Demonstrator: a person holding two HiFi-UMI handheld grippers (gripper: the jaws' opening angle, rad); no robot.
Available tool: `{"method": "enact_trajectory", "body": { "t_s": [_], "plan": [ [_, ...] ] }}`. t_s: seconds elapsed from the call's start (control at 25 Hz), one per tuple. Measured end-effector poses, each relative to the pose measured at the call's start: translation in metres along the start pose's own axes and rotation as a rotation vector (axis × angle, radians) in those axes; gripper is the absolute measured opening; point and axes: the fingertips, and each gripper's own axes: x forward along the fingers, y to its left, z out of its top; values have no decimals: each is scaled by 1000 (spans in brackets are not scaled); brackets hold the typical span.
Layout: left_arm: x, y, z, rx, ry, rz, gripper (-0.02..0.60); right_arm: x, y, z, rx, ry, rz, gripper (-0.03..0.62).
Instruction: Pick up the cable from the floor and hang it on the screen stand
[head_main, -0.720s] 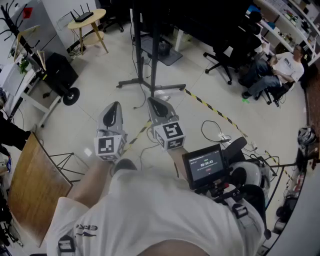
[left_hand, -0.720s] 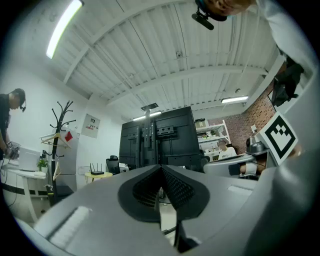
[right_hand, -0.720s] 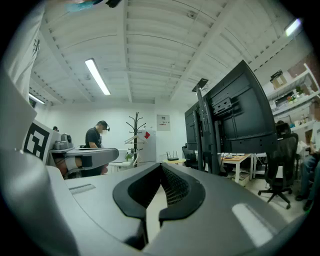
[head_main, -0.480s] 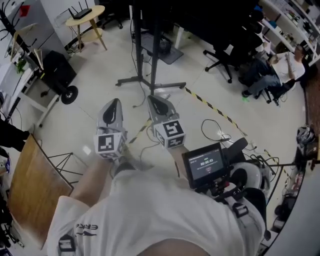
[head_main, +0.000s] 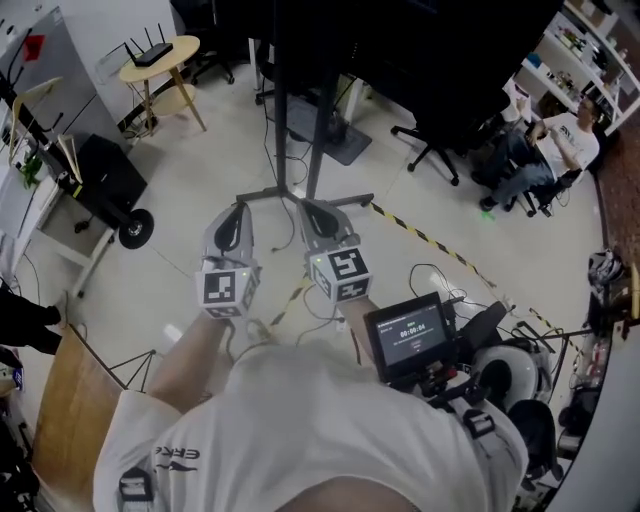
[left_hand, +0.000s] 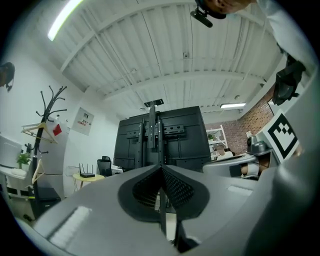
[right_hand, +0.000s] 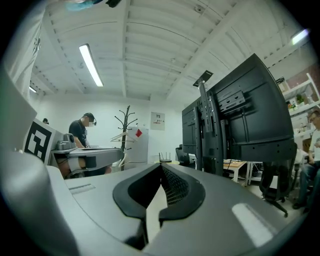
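Cable (head_main: 428, 268), right of the right gripper (head_main: 310, 208), looks light and floppy; pinch one strand. That one and the left gripper (head_main: 237, 208) are closed, empty.

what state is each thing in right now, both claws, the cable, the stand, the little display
left claw: shut, empty
right claw: shut, empty
cable: lying loose on the floor, not hung
screen stand: upright, base on the floor
small display: lit

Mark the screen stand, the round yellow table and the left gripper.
screen stand (head_main: 280, 140), head view, on its left upright pole.
round yellow table (head_main: 178, 52), head view, on the bare right part of its top.
left gripper (head_main: 237, 210), head view, at the tips of its shut jaws.
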Motion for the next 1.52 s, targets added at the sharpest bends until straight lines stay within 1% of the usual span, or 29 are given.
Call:
{"method": "enact_trajectory", "body": {
  "t_s": [0.2,0.4,0.56,0.72,0.92,1.08,1.16,1.32,1.44,1.52],
  "plan": [
    [36,53,10,4,-18,-37,2,63,8,17,-13,-14,-34,14],
    [60,106,13,7,-29,-59,2,116,25,27,-40,-26,-57,14],
    [72,132,15,-4,-36,-57,2,142,30,30,-49,-15,-63,14],
    [86,143,6,-19,-23,-56,2,161,23,29,-49,-10,-70,14],
    [107,150,3,-7,-28,-60,2,183,11,26,-48,-12,-66,14],
    [134,149,-4,-18,11,-59,2,197,-12,33,-54,-6,-64,14],
    [150,146,-6,-19,14,-60,2,204,-27,33,-57,-7,-69,14],
    [166,135,-18,5,-1,-72,2,206,-51,16,-57,6,-83,14],
    [176,128,-36,5,16,-68,2,206,-66,0,-58,21,-87,14],
    [192,127,-50,1,41,-59,2,213,-81,-7,-57,30,-83,14]
  ]
}}
